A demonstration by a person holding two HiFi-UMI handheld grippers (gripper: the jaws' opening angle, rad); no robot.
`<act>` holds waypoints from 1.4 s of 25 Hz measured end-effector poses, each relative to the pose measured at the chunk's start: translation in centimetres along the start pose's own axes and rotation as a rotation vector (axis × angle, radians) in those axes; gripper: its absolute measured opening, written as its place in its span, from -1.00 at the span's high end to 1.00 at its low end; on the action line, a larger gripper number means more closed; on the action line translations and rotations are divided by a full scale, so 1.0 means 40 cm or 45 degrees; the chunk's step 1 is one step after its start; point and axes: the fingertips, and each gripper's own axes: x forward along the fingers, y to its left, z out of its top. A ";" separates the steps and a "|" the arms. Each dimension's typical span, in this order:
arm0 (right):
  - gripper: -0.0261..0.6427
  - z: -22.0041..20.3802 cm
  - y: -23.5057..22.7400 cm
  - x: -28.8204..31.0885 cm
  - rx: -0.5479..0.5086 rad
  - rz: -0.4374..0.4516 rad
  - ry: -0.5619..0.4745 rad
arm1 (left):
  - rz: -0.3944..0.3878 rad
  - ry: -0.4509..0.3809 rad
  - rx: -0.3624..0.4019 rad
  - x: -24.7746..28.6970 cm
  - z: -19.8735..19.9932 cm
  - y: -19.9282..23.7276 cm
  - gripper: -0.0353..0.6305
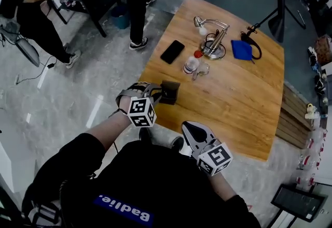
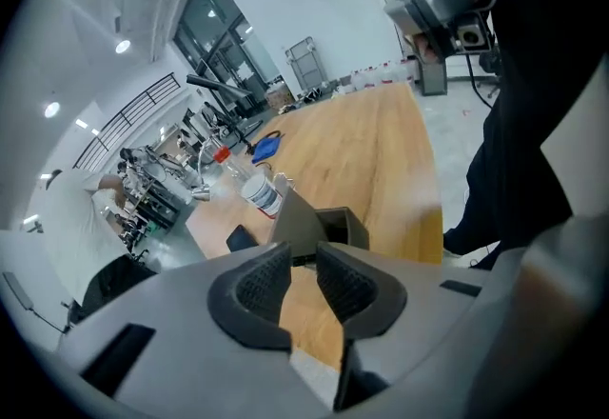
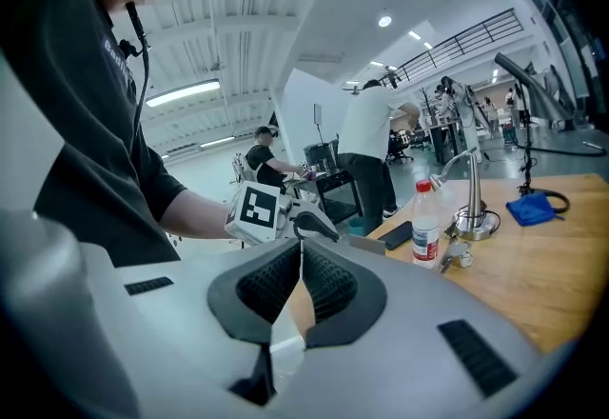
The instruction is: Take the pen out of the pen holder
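Here's the wooden desk [image 1: 233, 102], and the dark pen holder [image 1: 170, 92] stands right at its near edge, close to the near left corner. The left gripper [image 1: 156, 93] is in at the holder's left side, its tips right up against it. Its jaws stand only a narrow gap apart, bare wood showing between the pads, the holder's wall just past the tips. The pen itself I can't make out from here. The right gripper [image 1: 188, 128] hangs at the desk's near edge, apart from the holder, jaws pressed together at the tips with nothing between them. Further up the desk, a black phone [image 1: 172, 51] lies near the left edge. A red-capped bottle [image 1: 191, 62] stands just beside it, then a metal lamp [image 1: 213, 40] and a blue cloth [image 1: 240, 49] toward the far right corner.
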 end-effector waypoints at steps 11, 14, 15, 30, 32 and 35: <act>0.92 -0.031 -0.046 -0.031 0.031 0.032 0.045 | -0.018 0.117 -0.003 0.070 -0.041 0.015 0.63; 0.92 -0.039 -0.053 -0.040 0.046 0.018 0.049 | -0.042 0.123 -0.047 0.081 -0.051 0.018 0.63; 0.92 -0.042 -0.055 -0.042 0.053 0.013 0.050 | -0.056 0.124 -0.065 0.085 -0.055 0.019 0.63; 0.92 -0.065 -0.071 -0.056 0.081 -0.011 0.064 | -0.147 0.105 -0.155 0.110 -0.064 0.015 0.63; 0.92 -0.065 -0.073 -0.055 0.079 -0.014 0.063 | -0.150 0.095 -0.142 0.106 -0.056 0.011 0.65; 0.92 -0.063 -0.072 -0.053 0.086 -0.015 0.064 | -0.147 0.090 -0.126 0.099 -0.046 0.005 0.68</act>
